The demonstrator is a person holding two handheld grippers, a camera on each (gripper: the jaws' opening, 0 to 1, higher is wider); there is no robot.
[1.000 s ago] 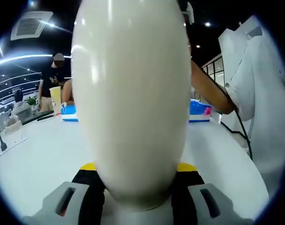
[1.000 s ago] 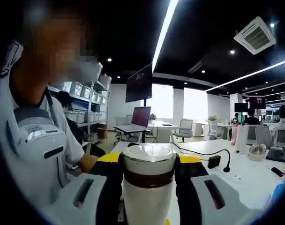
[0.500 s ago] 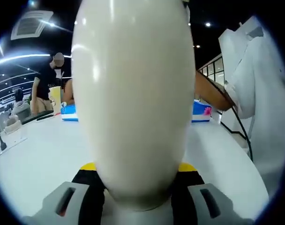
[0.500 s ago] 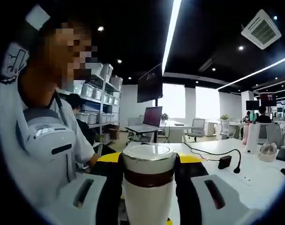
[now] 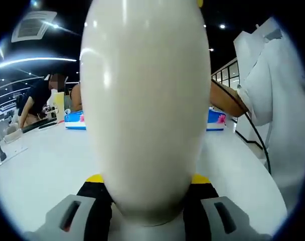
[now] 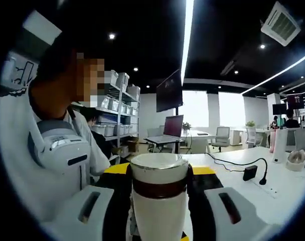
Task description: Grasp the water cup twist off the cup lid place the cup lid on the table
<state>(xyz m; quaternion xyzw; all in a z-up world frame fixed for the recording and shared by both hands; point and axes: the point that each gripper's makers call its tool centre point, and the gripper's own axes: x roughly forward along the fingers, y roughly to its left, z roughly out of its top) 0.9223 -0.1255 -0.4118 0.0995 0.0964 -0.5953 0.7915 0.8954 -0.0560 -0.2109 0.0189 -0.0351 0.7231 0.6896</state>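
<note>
Holding a cream cup (image 5: 145, 105) between both grippers, lid (image 6: 159, 175) on.

Cup: in the left gripper view its smooth rounded body runs from 6 to 12 o'clock, clamped at its lower end in the left gripper (image 5: 146, 201), jaws narrow against its sides. Lid: in the right gripper view at 6 o'clock, cream with a brown band and silvery top, gripped by the right gripper (image 6: 160, 193), jaws closed on it. Table (image 5: 47, 160): white, at 8 o'clock behind the cup, a blue box (image 5: 74, 119) at 9 o'clock. Person: white sleeve (image 5: 273, 95) at 3 o'clock. Right gripper view: cable (image 6: 235, 163) and laptop (image 6: 168, 131) on a table, 2 to 3 o'clock; shelves (image 6: 115, 118) at 10 o'clock.
</note>
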